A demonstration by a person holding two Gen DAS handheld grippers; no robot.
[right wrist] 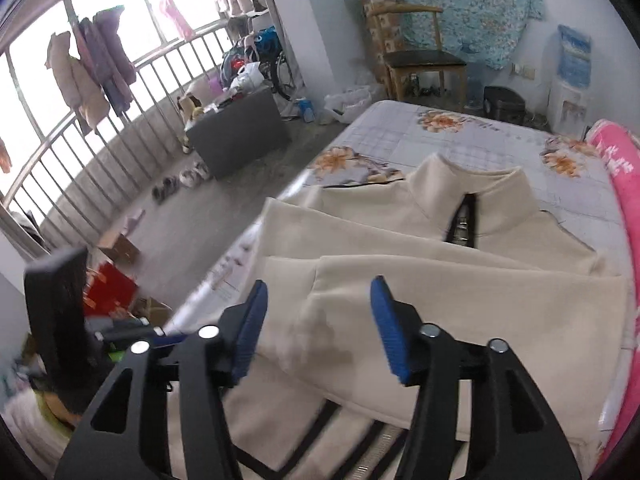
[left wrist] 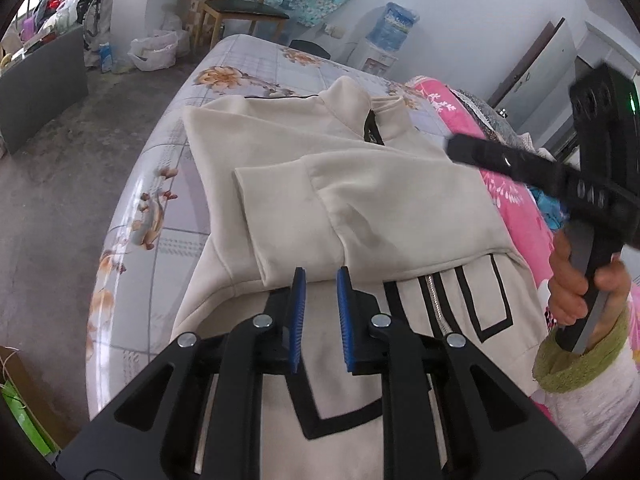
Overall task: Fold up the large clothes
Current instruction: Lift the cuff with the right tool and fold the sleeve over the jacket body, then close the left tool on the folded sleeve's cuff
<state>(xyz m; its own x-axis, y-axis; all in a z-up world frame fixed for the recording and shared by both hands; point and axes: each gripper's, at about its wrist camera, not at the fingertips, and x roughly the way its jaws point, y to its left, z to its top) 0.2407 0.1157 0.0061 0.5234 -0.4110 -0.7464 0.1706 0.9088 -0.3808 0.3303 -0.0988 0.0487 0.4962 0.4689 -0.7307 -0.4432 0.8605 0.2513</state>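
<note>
A cream zip jacket [left wrist: 360, 184] with black trim lies face up on the bed, collar at the far end, both sleeves folded across its chest. It also shows in the right wrist view [right wrist: 440, 280]. My left gripper [left wrist: 321, 280] hovers over the jacket's lower front, near the edge of the folded sleeve, jaws slightly apart and empty. My right gripper [right wrist: 318, 294] is open and empty above the folded sleeve. The right gripper's body, held in a hand, shows in the left wrist view [left wrist: 560, 184] at the right.
The bed [left wrist: 248, 64] has a floral grey sheet [right wrist: 460, 136] and a pink quilt [left wrist: 516, 200] along its right side. A grey box [right wrist: 240, 136], wooden chair [right wrist: 420, 60], water dispenser [right wrist: 568, 92] and floor clutter stand beyond the bed.
</note>
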